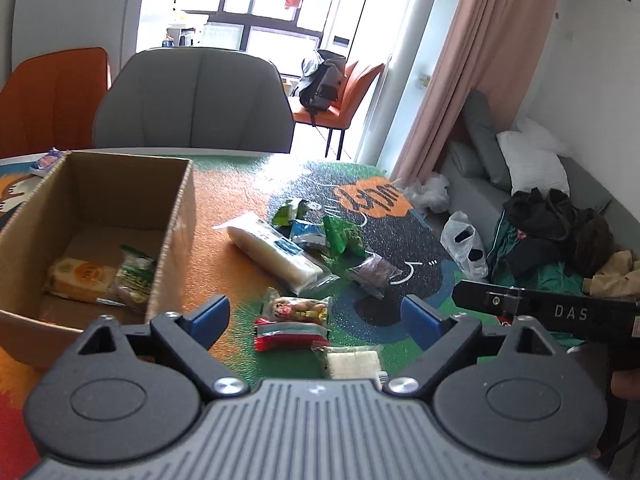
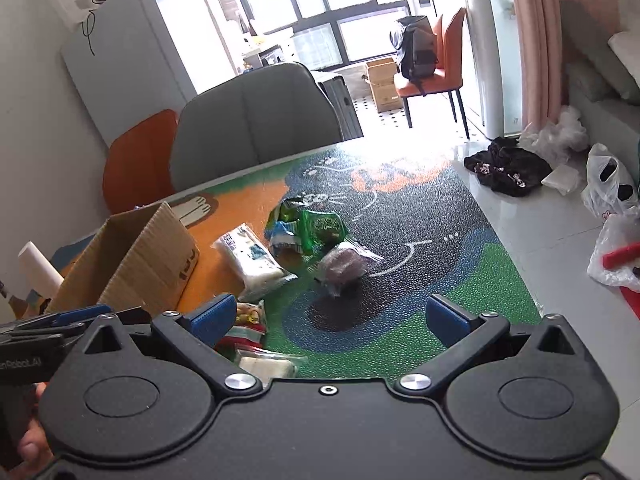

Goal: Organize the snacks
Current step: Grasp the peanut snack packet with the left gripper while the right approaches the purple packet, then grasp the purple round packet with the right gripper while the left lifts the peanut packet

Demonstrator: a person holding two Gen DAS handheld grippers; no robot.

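Left wrist view: my left gripper (image 1: pixel 314 314) gapes wide over a red snack pack (image 1: pixel 289 334), holding nothing; only here I see two packets inside the cardboard box (image 1: pixel 176 216). The right gripper (image 2: pixel 330 318) also stands wide, empty; other snacks (image 2: pixel 306 230) lie mid-table.

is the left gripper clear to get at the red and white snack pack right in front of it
Probably yes. The left gripper is open and empty, and the red and white snack pack lies flat on the table mat between its fingers, uncovered. Neighbouring packets sit close, so it may nudge them.
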